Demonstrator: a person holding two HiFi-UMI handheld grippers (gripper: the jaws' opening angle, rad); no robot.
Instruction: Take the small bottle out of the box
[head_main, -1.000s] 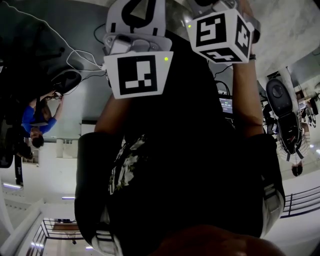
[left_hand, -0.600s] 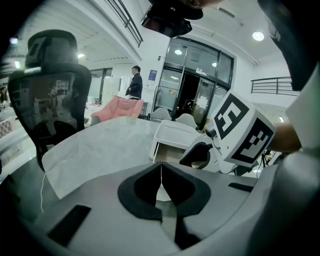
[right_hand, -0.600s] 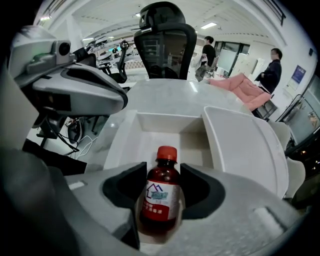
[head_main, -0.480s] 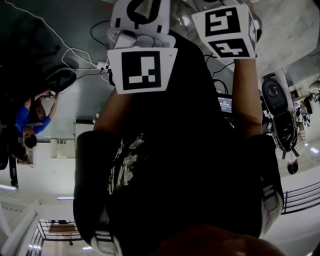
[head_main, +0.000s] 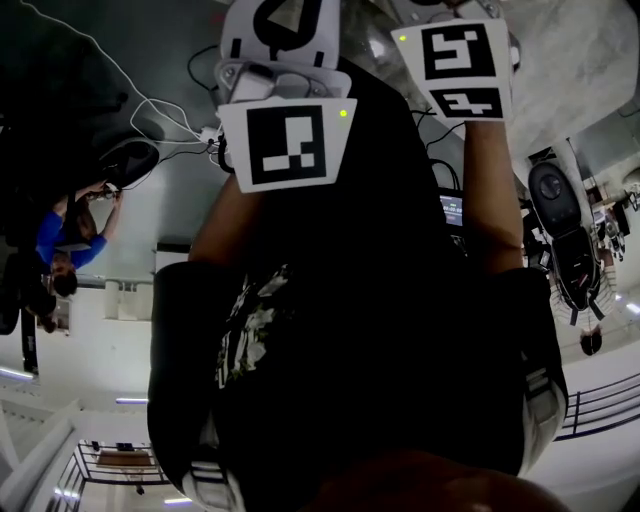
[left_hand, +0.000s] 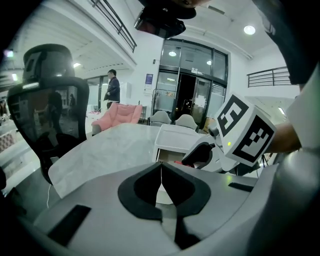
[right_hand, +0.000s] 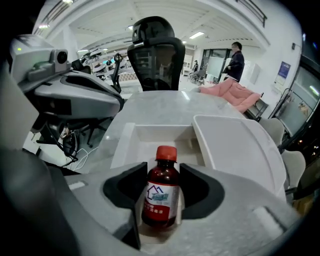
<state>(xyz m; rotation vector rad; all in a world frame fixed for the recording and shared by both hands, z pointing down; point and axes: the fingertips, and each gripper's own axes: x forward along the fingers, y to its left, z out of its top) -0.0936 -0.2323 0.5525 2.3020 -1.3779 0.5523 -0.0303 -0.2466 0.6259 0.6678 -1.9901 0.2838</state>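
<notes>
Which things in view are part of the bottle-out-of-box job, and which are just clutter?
Job:
- small bottle, clamped in the right gripper
- white box, its lid open
- table under the box

Just about:
- left gripper, shut and empty
- office chair
- pink armchair
- floor cables
- person in the background

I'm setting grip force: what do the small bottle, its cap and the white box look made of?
Small bottle: glossy dark amber, faintly see-through; glass or hard plastic, cannot tell which. Cap: red, smooth, probably plastic. Box: white, matte, thick walls with rounded edges; looks like foam or moulded plastic.
</notes>
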